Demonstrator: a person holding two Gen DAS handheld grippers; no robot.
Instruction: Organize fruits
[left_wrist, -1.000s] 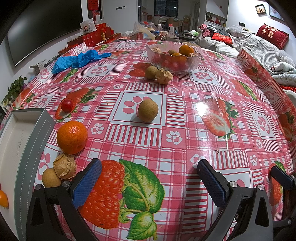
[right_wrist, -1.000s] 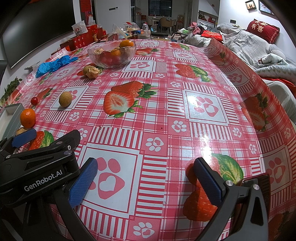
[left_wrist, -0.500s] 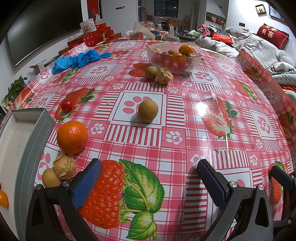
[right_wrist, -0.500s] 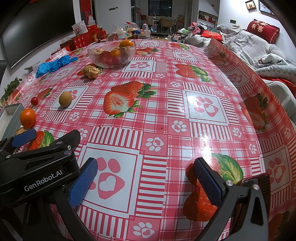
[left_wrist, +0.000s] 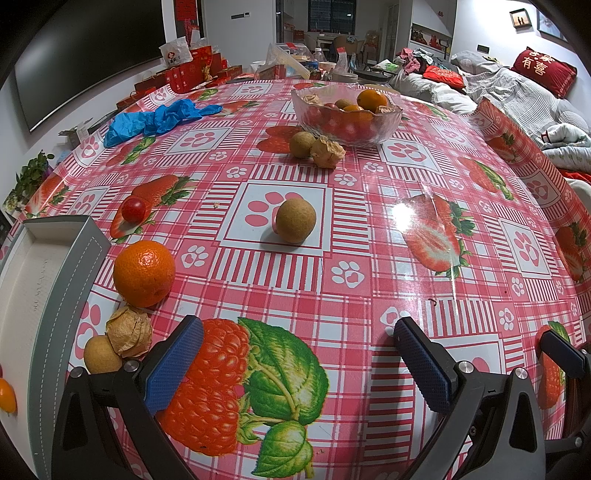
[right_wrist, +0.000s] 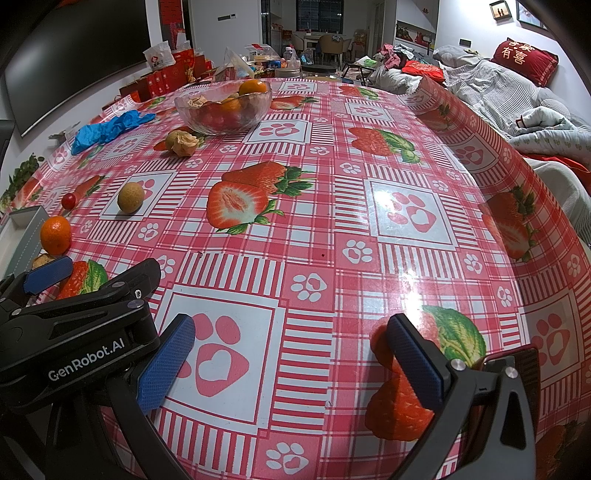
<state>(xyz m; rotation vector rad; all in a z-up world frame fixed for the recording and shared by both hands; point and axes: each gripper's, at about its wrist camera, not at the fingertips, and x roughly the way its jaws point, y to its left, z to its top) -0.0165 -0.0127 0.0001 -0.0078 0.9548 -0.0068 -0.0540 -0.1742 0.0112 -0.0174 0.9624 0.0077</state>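
Fruits lie scattered on the tablecloth; both jaws gape empty.

Counting on the surface: one orange, one cherry tomato. Three round tan fruits: one at centre, one at 12 o'clock, one at 8 o'clock. Two papery husked fruits. One glass bowl, contents too piled to count. One tray. One blue glove heap.

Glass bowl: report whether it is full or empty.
Partly full. The glass bowl holds oranges, red fruit and a papery husk, piled about to its rim.
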